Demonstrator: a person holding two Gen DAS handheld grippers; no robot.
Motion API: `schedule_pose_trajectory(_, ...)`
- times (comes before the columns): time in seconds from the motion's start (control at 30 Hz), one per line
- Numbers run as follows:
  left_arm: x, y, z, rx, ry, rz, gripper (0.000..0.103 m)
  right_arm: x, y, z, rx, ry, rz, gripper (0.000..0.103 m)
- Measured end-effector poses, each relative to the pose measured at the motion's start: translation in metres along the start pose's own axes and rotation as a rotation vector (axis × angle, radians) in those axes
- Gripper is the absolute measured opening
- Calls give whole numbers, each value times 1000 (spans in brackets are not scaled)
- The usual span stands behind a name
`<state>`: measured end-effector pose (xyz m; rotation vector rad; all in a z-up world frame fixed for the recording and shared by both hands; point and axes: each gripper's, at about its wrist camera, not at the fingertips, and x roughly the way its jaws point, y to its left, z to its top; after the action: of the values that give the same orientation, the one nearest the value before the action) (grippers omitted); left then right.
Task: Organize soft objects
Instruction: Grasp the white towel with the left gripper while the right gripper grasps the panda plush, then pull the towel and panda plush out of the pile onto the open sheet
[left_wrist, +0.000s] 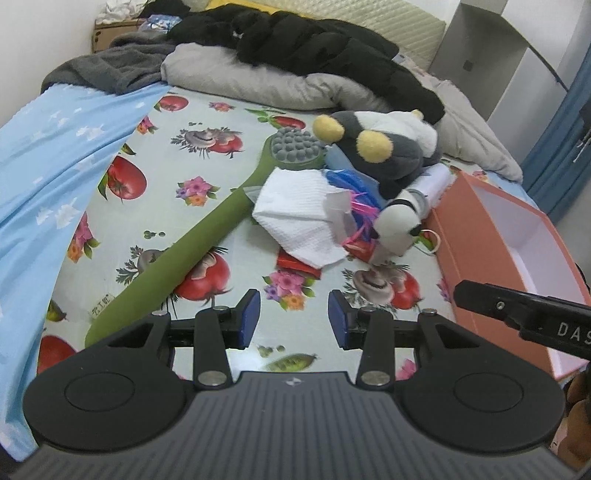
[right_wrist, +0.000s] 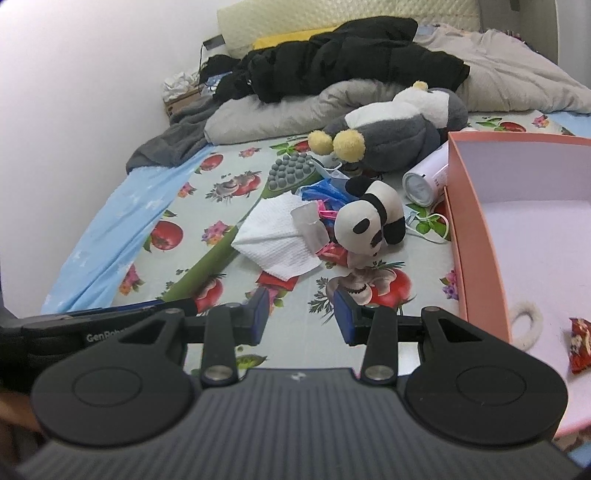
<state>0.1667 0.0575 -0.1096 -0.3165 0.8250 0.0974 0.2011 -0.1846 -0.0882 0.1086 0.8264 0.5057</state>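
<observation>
Right wrist: right gripper (right_wrist: 301, 314) was half-open, empty; panda plush (right_wrist: 369, 221) just ahead looked light, squashy — pinch its body.

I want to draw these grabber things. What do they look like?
Each is mostly black. The left gripper and right gripper have two fingers with flat blue pads, thin black link bars with silver rivets, two round discs and a ribbed grey body. White lettering marks their sides.

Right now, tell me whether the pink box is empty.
Not empty: the pink box holds a white fabric loop and a red packet.
</observation>
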Motion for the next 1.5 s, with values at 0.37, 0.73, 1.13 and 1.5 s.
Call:
schedule_pose_trajectory(0.37,69,28,26,-75,36,9,46,55,-18,36,51,9,-9,72)
schedule_pose_trajectory(0.73,140,42,51,-182,11,-21,46,109,-39,61,82,41,-52,72)
schedule_pose_trajectory(1.13,152,49,61,-241,-55,-52,9,131,-36,61,-10,74,-148,51)
schedule_pose_trajectory(1.5,108,34,65,-199,-141,-116,3,90,-28,55,-22,23,-137,43)
